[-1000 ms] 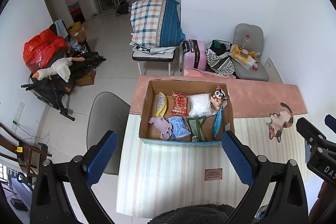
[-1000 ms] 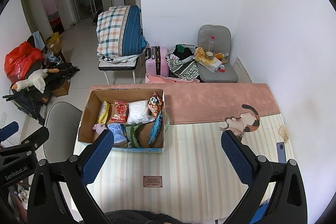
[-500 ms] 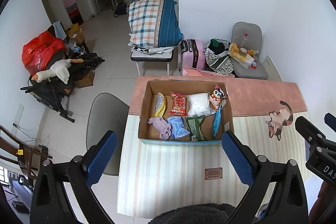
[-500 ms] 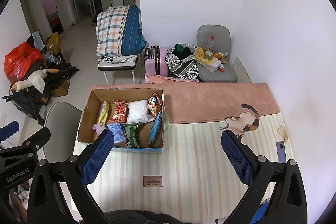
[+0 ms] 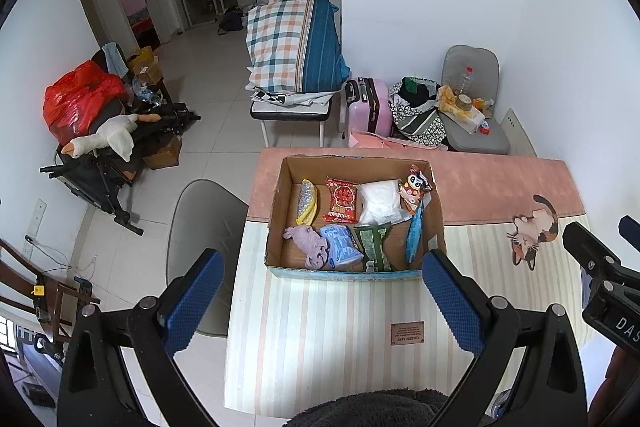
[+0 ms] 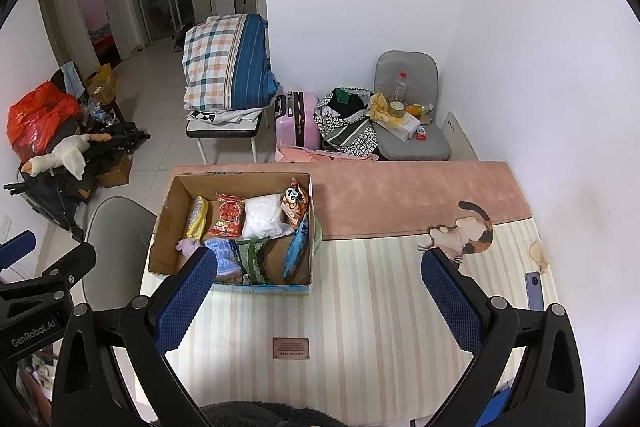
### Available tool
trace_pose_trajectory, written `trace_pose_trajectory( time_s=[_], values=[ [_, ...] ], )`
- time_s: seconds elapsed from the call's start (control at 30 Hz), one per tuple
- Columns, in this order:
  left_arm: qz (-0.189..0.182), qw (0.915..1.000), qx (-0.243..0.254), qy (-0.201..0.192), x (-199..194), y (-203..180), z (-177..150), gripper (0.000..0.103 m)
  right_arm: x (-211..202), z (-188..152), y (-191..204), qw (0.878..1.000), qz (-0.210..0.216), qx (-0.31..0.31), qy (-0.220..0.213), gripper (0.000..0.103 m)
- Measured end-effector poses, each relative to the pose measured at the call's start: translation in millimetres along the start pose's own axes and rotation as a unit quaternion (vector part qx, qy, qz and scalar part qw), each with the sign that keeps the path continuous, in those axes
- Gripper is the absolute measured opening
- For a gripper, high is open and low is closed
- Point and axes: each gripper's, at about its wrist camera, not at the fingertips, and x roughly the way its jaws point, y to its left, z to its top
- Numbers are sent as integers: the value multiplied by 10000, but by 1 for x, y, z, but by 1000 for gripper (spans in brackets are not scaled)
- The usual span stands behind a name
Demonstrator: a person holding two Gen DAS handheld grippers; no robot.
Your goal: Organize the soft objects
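Observation:
A cardboard box [image 5: 437,211] [image 6: 165,219] stands on the striped table mat [image 5: 320,327] [image 6: 360,307]. It holds soft items: a yellow pouch [image 5: 307,201], a red snack bag [image 5: 341,199], a white bag [image 5: 378,202], a panda snack bag [image 5: 414,187], a purple cloth [image 5: 308,247], a blue pack [image 5: 340,247], a green pack [image 5: 374,245] and a long blue pack [image 5: 414,233]. My left gripper [image 5: 320,291] is open and empty, high above the near edge of the box. My right gripper [image 6: 318,293] is open and empty, right of the box.
A grey chair [image 5: 200,227] stands left of the table. A phone [image 6: 534,291] lies at the table's right edge. Behind the table are a pink suitcase [image 5: 370,105], a cluttered grey chair [image 5: 472,107] and a bench with folded bedding [image 5: 296,47].
Both grippers have shifted only slightly; the left view has drifted a little. Nothing was taken or let go.

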Motion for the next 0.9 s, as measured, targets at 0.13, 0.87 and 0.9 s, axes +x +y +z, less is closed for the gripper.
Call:
trace_pose_trajectory(
  time_s=[0.13, 0.87, 0.9],
  values=[
    [0, 10000, 9, 2, 0, 0, 1, 101, -1, 0, 0, 10000, 9, 2, 4, 103],
    [10, 10000, -59, -76, -2, 4, 0, 101, -6, 4, 8, 10000, 5, -82, -19, 103],
    [1, 10000, -58, -74, -2, 4, -2, 101, -6, 4, 7, 10000, 14, -68, -13, 103]
  ],
)
